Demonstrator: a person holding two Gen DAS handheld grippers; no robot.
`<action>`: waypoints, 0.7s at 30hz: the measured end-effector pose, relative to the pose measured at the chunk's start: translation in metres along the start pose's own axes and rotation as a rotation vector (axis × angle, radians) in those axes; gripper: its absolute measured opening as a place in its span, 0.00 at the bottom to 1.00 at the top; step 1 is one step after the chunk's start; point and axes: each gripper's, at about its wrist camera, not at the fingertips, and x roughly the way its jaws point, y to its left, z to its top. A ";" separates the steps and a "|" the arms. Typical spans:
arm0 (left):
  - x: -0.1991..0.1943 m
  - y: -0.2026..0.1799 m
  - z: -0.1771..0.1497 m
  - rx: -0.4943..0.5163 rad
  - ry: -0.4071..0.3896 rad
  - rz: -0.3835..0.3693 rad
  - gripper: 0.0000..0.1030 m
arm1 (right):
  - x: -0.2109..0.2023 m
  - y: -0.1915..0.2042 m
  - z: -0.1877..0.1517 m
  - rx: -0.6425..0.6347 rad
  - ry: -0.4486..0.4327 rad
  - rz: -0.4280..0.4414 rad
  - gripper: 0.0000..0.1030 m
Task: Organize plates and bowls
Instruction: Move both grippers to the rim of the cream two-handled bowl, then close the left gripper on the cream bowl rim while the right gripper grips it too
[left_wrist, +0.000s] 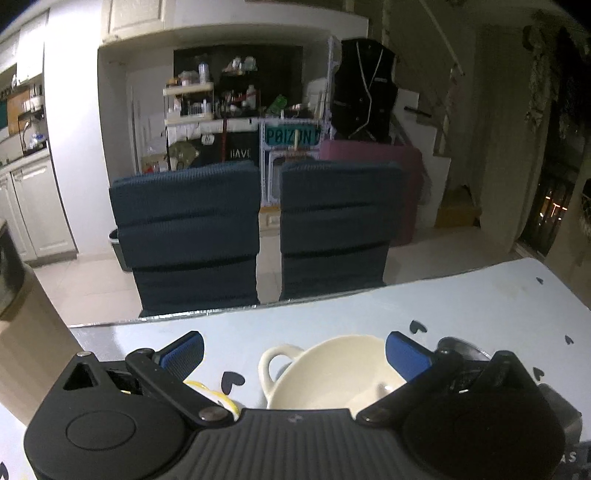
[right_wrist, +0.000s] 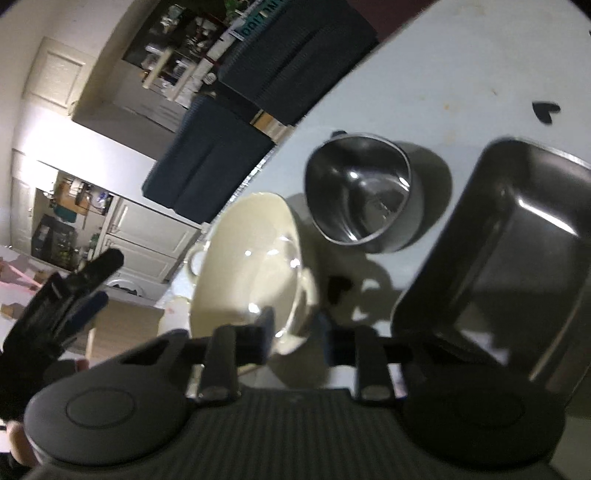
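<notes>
My right tool (right_wrist: 293, 334) is clenched on the near rim of the cream bowl (right_wrist: 251, 266), which rests on the table (right_wrist: 461, 66) beside a steel bowl (right_wrist: 360, 192) and a steel tray (right_wrist: 509, 236). My left tool (left_wrist: 295, 354) hangs released, its pads either side of that cream bowl.

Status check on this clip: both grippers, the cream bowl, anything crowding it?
Right gripper shut on cream bowl rim. Left gripper open, bowl between fingers. Steel bowl and steel tray close beside.

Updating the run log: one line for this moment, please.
right tongs: closed on cream bowl rim | left tongs: open, near bowl | steel bowl, steel tray: untouched
</notes>
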 end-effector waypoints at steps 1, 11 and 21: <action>0.004 0.002 0.001 -0.006 0.009 0.000 1.00 | 0.001 0.000 -0.001 -0.011 0.001 -0.001 0.18; 0.038 0.017 0.002 0.005 0.115 0.075 0.80 | -0.005 0.003 0.007 -0.088 -0.021 -0.039 0.16; 0.060 0.027 -0.008 -0.048 0.207 0.064 0.54 | -0.002 -0.006 0.030 -0.088 -0.080 -0.060 0.13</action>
